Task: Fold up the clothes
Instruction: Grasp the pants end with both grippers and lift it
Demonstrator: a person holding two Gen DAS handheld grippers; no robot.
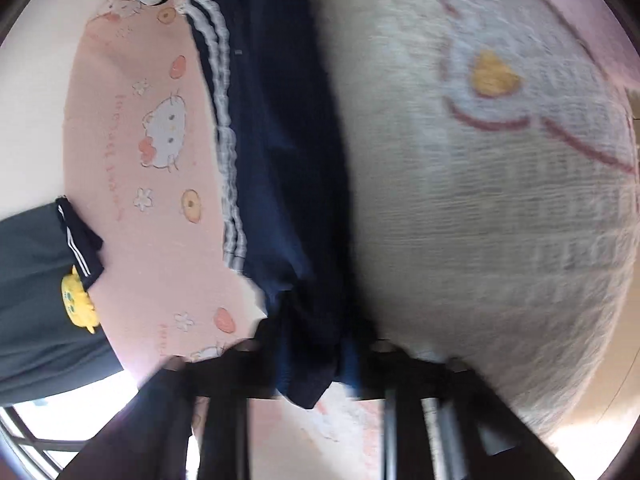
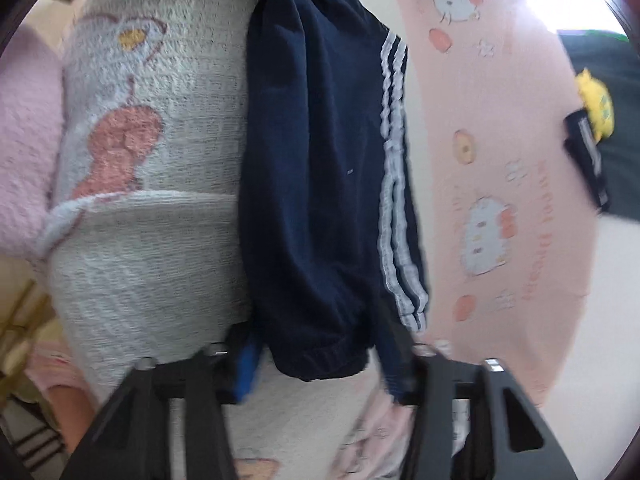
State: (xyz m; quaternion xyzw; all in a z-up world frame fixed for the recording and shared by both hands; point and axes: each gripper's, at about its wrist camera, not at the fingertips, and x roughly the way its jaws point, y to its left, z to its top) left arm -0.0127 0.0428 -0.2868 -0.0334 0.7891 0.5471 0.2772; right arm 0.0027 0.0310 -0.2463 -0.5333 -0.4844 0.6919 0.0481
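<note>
left gripper [image 1: 308, 364] clamps navy garment [image 1: 280, 160] | white towel [image 1: 480, 200] beside

A navy garment with white side stripes [image 2: 320, 168] is lying lengthwise on a pink cartoon-cat sheet [image 2: 492, 208], beside a white knitted blanket [image 2: 160, 200]. The right gripper [image 2: 320, 364] is straddling the garment's elastic hem, its black fingers [image 2: 404, 376] pressing against the bunched cloth.

Both wrist views look closely down, from opposite ends, at the navy garment [image 1: 280, 152].
</note>
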